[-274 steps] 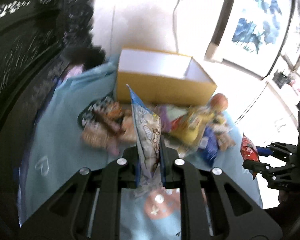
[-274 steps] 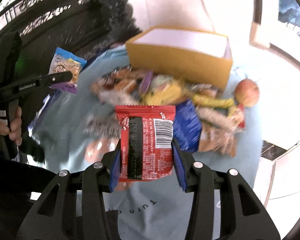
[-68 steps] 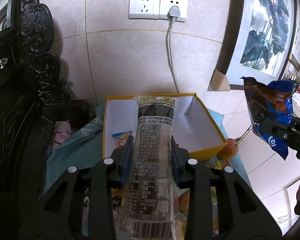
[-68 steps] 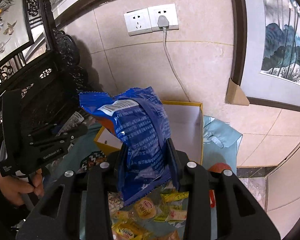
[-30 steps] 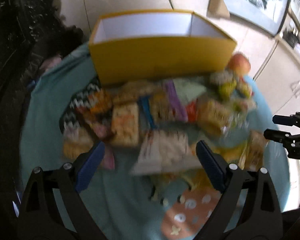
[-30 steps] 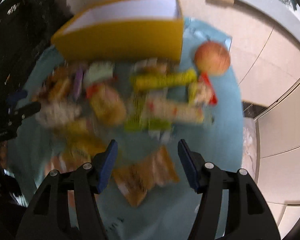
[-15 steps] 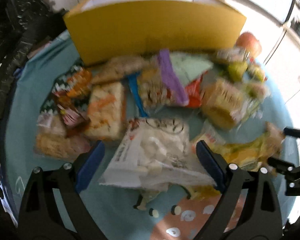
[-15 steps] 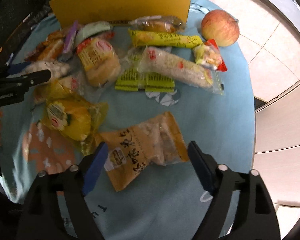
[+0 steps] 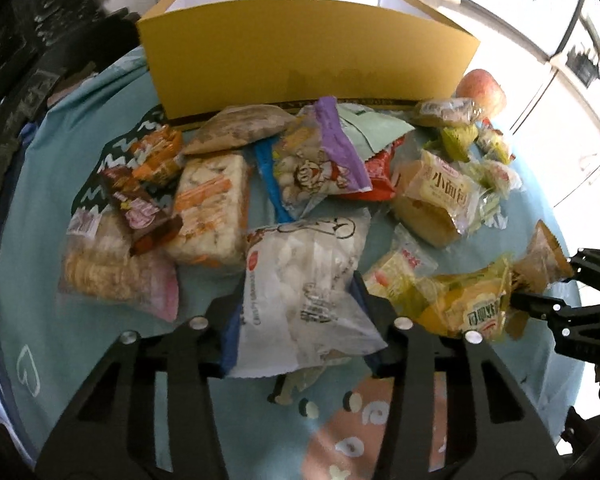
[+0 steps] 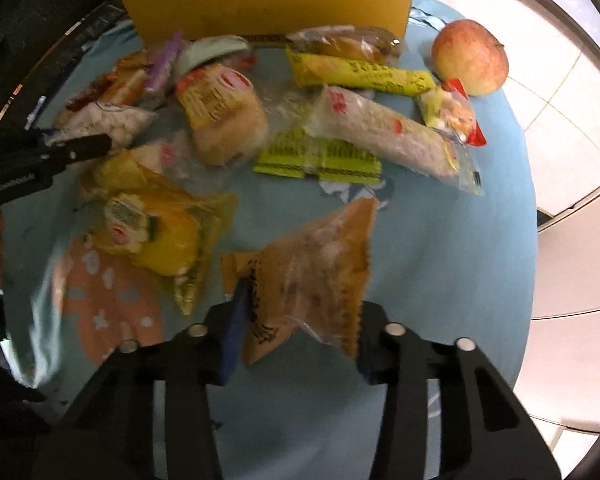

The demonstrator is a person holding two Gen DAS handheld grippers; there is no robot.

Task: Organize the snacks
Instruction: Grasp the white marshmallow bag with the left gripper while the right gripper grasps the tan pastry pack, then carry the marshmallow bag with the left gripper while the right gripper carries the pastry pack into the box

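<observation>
The left gripper [image 9: 300, 320] is clamping its blue-padded jaws, which have just been closing, onto a clear white packet of pale round sweets [image 9: 304, 280] that is lying on the light blue tablecloth [image 9: 52, 320]. The right gripper [image 10: 296, 320], its jaws likewise having just been closing, is pinching an orange-brown snack packet [image 10: 312, 276], one corner of which is tilting up off the cloth.

Just beside the white packet, a yellow bun packet [image 9: 460, 304] is sitting between the two grippers, and a wrapped small bread loaf [image 9: 436, 200] is lying a little beyond it. To the other side, a pink-edged packet of round biscuits [image 9: 108, 268] and an orange-and-white cracker packet [image 9: 212, 212] are resting close together. Farther out, a purple-topped packet of snack balls [image 9: 320, 168] is overlapping a red wrapper and a pale green one.

In the right wrist view, a long clear packet of white rice snack [image 10: 388, 132] is lying across a flat lime-green packet [image 10: 320, 156], with a yellow stick packet [image 10: 364, 74] beyond them. A red-yellow apple [image 10: 470, 58] is sitting near the cloth's edge, beside the corner of the yellow cardboard box [image 9: 308, 48], which is standing open at the far side of the table, with the snack pile reaching its near wall.
</observation>
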